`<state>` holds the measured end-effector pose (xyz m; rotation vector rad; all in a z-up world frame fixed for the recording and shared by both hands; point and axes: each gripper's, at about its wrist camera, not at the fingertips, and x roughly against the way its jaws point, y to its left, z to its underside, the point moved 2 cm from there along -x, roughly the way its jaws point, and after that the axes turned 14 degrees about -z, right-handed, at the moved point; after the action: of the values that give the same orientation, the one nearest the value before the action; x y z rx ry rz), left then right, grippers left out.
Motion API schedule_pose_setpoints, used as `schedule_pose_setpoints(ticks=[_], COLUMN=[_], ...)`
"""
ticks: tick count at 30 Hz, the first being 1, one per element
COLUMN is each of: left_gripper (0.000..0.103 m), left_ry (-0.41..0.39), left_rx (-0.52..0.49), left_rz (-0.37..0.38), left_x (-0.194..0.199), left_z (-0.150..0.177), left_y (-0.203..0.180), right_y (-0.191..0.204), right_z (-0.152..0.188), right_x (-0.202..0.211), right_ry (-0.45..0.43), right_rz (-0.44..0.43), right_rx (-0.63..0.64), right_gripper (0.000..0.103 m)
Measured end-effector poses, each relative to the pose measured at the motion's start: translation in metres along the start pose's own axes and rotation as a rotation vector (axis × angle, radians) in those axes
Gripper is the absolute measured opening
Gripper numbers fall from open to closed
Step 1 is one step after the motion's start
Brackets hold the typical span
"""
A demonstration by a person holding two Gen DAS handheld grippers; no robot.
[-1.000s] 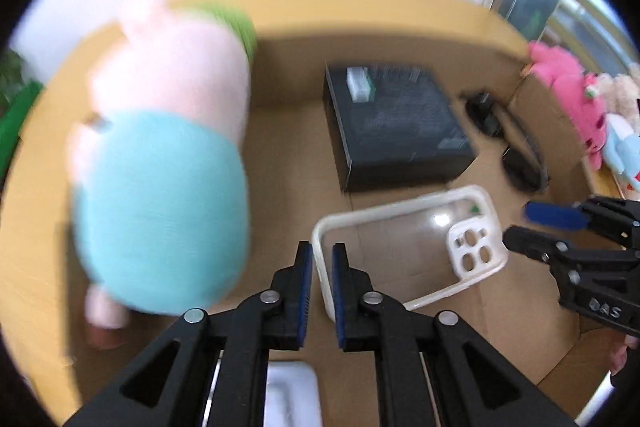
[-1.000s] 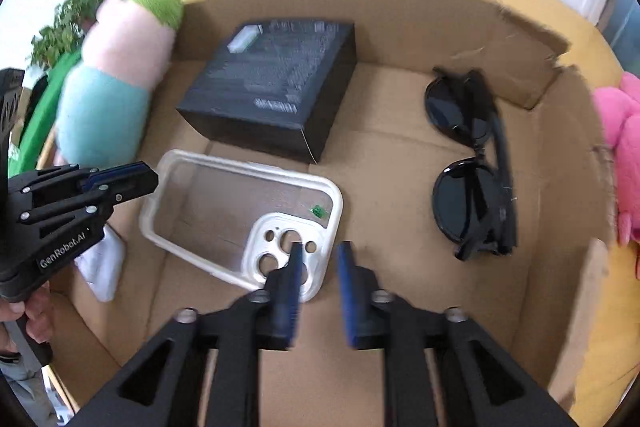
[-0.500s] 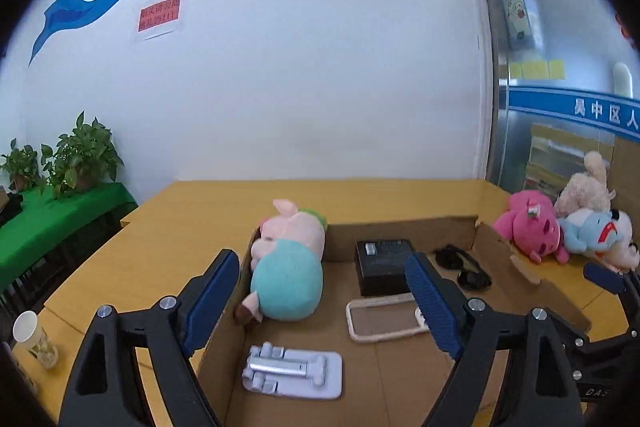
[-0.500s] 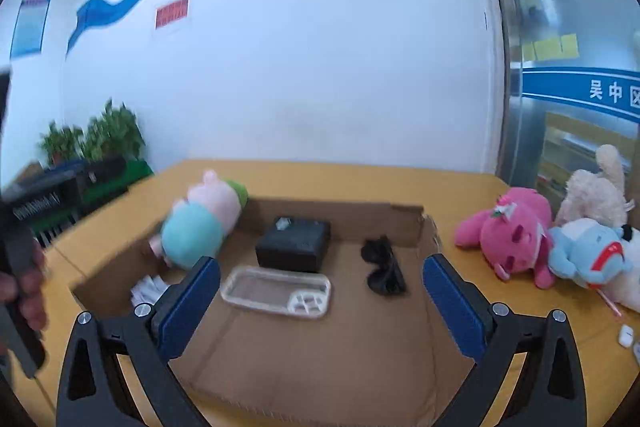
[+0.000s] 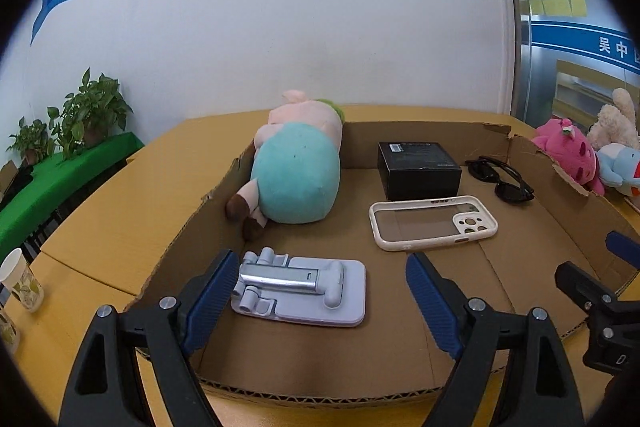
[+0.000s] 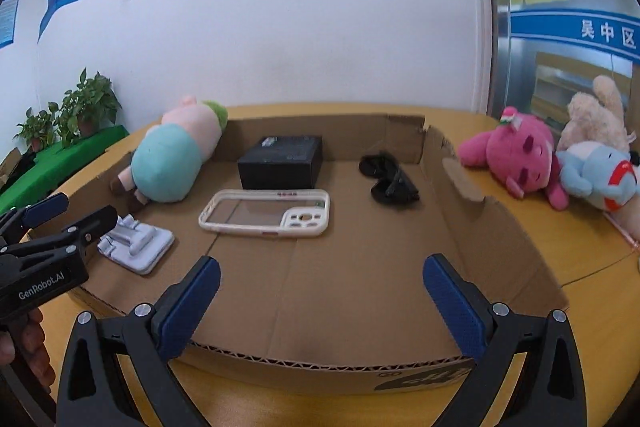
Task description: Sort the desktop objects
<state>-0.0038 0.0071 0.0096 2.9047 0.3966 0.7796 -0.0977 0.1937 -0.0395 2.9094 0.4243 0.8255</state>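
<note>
A shallow cardboard tray [image 5: 568, 227] [image 6: 492, 227] holds a pig plush [image 5: 298, 167] [image 6: 172, 159], a black box [image 5: 418, 169] [image 6: 280, 165], black sunglasses [image 5: 500, 179] [image 6: 388, 179], a clear phone case [image 5: 434, 223] [image 6: 266, 213] and a grey phone stand [image 5: 302, 285] [image 6: 136, 245]. My left gripper [image 5: 320, 297] is open and empty over the tray's near edge, just before the stand. My right gripper [image 6: 322, 297] is open and empty at the near edge, facing bare cardboard.
Pink, blue and beige plush toys [image 6: 560, 163] [image 5: 588, 155] lie on the yellow table right of the tray. A paper cup [image 5: 18, 281] stands at the table's left edge. Potted plants [image 5: 72, 119] sit on a green table beyond.
Both grippers pulled back from close over the phone case to the tray's near edge and opened wide. The views now take in the whole tray.
</note>
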Motion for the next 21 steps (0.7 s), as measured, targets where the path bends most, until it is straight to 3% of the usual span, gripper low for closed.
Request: schedule_pose_setpoints(ticks=[3,7,21], left_gripper=[0.086,0.086,0.088], left_ry=[0.027,-0.025,-0.033], left_rx=[-0.01,0.0,0.0], left_rz=[-0.007,0.001,0.008], left_x=[-0.008,-0.005,-0.006], left_z=[0.01,0.014,0.015], left_y=[-0.002,-0.001,0.001], right_y=[0.002,0.004,0.003], right_z=[0.004,0.005,0.003], right_x=[0.003,0.007,0.005], right_ry=[-0.024,-0.057,-0.048], right_rz=[0.01,0.007,-0.001], right_rx=[0.011,0.021,0.018], right_gripper=[0.103,0.103,0.103])
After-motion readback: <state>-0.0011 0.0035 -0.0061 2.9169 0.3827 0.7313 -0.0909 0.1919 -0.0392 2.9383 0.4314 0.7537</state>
